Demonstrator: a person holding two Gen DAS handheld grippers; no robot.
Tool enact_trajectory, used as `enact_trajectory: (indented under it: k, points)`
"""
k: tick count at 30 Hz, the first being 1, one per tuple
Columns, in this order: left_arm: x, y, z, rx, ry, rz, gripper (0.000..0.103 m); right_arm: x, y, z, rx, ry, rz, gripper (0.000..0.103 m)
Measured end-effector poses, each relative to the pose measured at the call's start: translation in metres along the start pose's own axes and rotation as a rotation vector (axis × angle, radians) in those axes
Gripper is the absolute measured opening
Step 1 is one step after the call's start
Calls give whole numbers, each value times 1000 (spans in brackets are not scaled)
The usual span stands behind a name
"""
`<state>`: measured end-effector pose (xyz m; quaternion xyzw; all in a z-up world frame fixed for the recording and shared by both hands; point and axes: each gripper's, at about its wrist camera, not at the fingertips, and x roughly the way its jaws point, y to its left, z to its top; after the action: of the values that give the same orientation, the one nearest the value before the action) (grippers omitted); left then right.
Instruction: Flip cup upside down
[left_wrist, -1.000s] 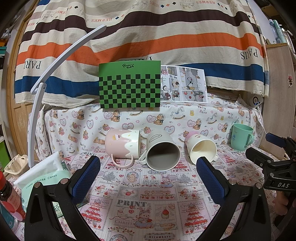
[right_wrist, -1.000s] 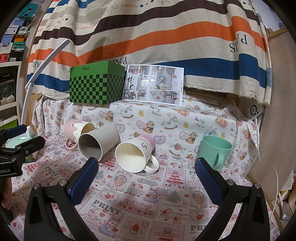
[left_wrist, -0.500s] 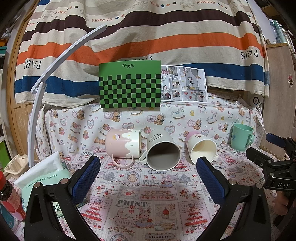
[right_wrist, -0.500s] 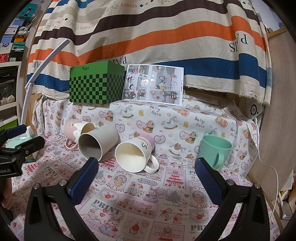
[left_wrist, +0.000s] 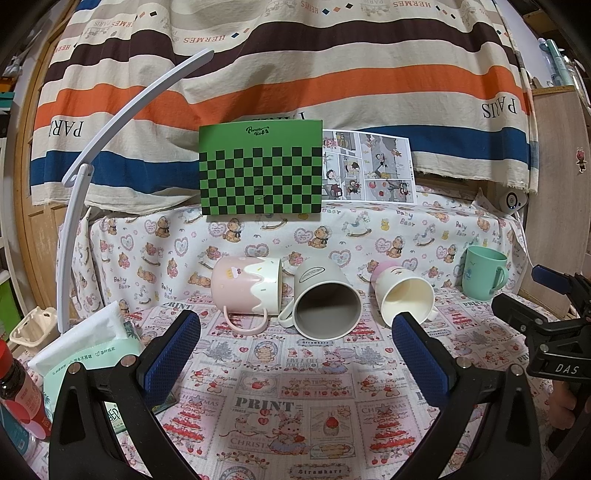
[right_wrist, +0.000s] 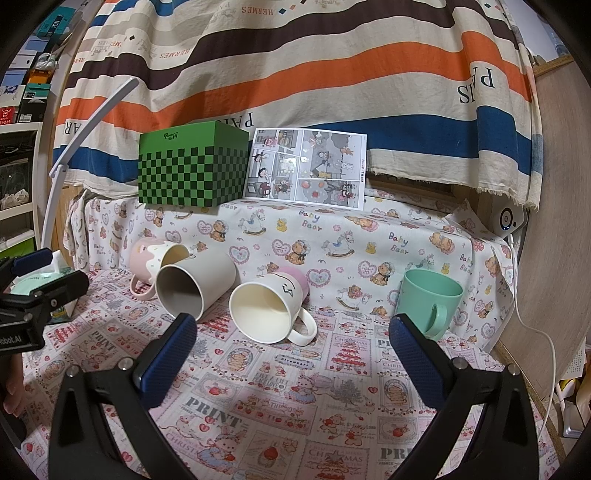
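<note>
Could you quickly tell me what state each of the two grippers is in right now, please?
Left gripper: open, holding nothing, short of the tipped grey ceramic mug.
Right gripper: open, holding nothing, short of the tipped cream mug with pink base.

Glossy ceramic-looking mugs (left_wrist: 327, 308); matt plastic-looking green cup (right_wrist: 428, 297). Printed cloth (right_wrist: 295, 387) underneath, striped woven cloth (left_wrist: 295, 85) far behind. Textured blue pads (left_wrist: 171, 354), glossy paper comic (right_wrist: 306, 168).

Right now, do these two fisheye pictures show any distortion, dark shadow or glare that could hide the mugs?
Left wrist view: the striped cloth bows strongly and the corners go black, but the grey mug is sharp. Right wrist view: faint glare on the comic sheet; the green cup is evenly lit.
</note>
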<state>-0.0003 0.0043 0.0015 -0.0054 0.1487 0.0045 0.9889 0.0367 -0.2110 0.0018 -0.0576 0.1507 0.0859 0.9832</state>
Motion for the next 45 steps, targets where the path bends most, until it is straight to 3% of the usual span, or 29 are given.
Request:
enact_trajectory:
  k: [35, 40, 45]
  points:
    - [1, 7, 1, 0, -1, 1, 103, -8, -2, 7, 9, -21, -28, 103]
    - [0, 9, -1, 1, 0, 2, 103, 0, -26, 39, 179, 87, 52, 103]
    - [1, 10, 0, 2, -1, 3, 103, 27, -49, 83, 344, 204, 209, 100]
